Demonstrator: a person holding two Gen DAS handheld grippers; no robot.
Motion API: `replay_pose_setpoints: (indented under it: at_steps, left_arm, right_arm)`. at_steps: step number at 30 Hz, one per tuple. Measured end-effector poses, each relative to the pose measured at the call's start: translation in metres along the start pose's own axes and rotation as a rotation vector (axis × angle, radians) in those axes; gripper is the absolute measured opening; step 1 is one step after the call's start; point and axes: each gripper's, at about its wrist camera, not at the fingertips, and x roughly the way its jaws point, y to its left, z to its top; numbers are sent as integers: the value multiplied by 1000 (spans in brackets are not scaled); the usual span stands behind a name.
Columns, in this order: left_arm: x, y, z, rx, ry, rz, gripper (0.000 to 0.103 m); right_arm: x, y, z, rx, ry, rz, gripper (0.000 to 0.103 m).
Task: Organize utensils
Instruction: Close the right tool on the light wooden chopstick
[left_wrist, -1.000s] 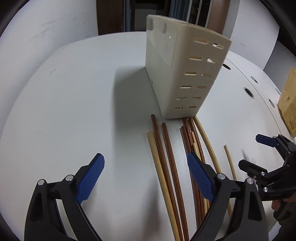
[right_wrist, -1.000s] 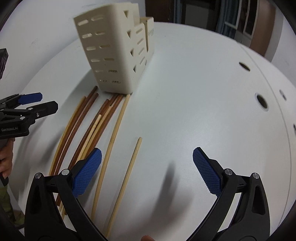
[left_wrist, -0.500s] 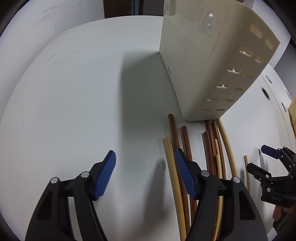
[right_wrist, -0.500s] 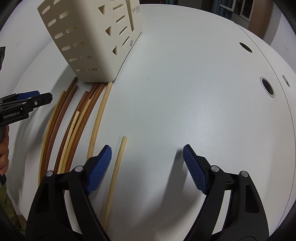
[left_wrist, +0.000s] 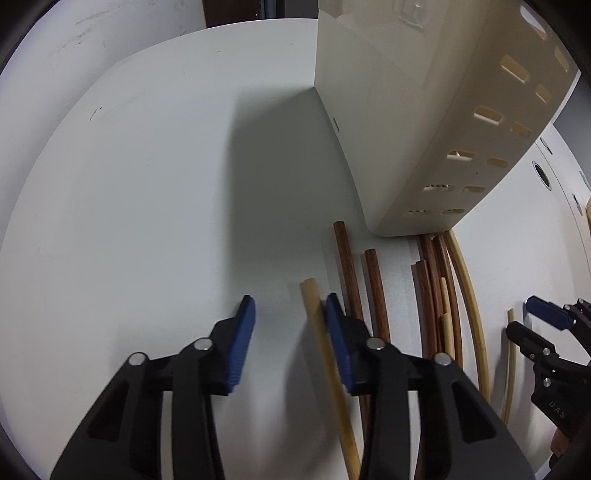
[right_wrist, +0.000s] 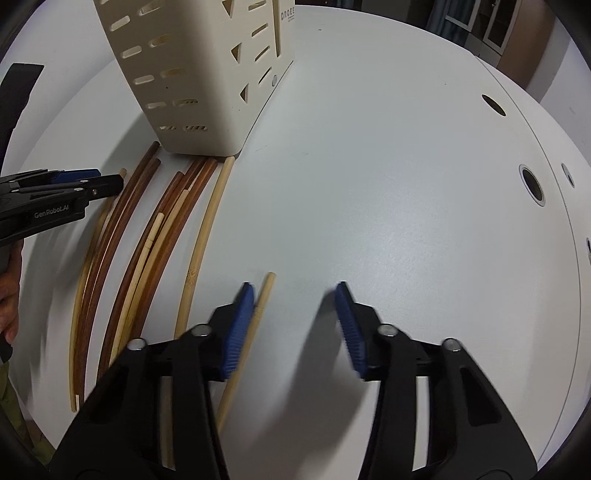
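Several chopsticks (right_wrist: 147, 236), dark and pale, lay side by side on the white table (right_wrist: 406, 184), their far ends at the foot of a cream slotted caddy (right_wrist: 192, 74). Both grippers pointed steeply down, jaws just closing. The left gripper (left_wrist: 290, 325) straddled the leftmost pale stick (left_wrist: 325, 354), which lay against its right pad, not yet pinched. The right gripper (right_wrist: 295, 317) likewise had a lone pale stick (right_wrist: 255, 317) beside its left pad. "GenRobot.AI" read on the left gripper; "DROEE" on the caddy.
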Motion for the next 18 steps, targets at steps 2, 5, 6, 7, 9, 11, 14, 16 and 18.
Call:
replay_pose_setpoints:
  at_steps: [2,5,6,7,9,11,14,16,18]
  left_arm:
    - [0,-3,0,10,0,18,27]
    - [-1,-6,-1,22,-1,23,15]
    - [-1,-8,-1,25,0,29,10]
    - [-1,-9,-1,26,-1,35,9]
    - [-2,-12,-1,37,-6,39,7]
    - [-3,-14,-2,38,-13,42,6]
    - [-11,-12,-6,11,-45,26,6]
    - [-24,-15,-16,18,-75,18,6]
    - [-38,-16,-19,15,-106,5,6]
  right_arm:
    - [-2,4,-1,-3,1,4,23]
    - [-2,4,-2,4,-11,16,15]
    - [-3,6,-3,9,-16,24,10]
    - [-4,5,-2,18,-19,36,9]
    - [-2,1,0,37,-24,64,5]
    - [-2,0,1,52,-33,80,5]
    - [-6,0,3,50,-53,93,4]
    - [-13,0,7,46,-85,97,4]
    - [-26,2,11,44,-137,100,4]
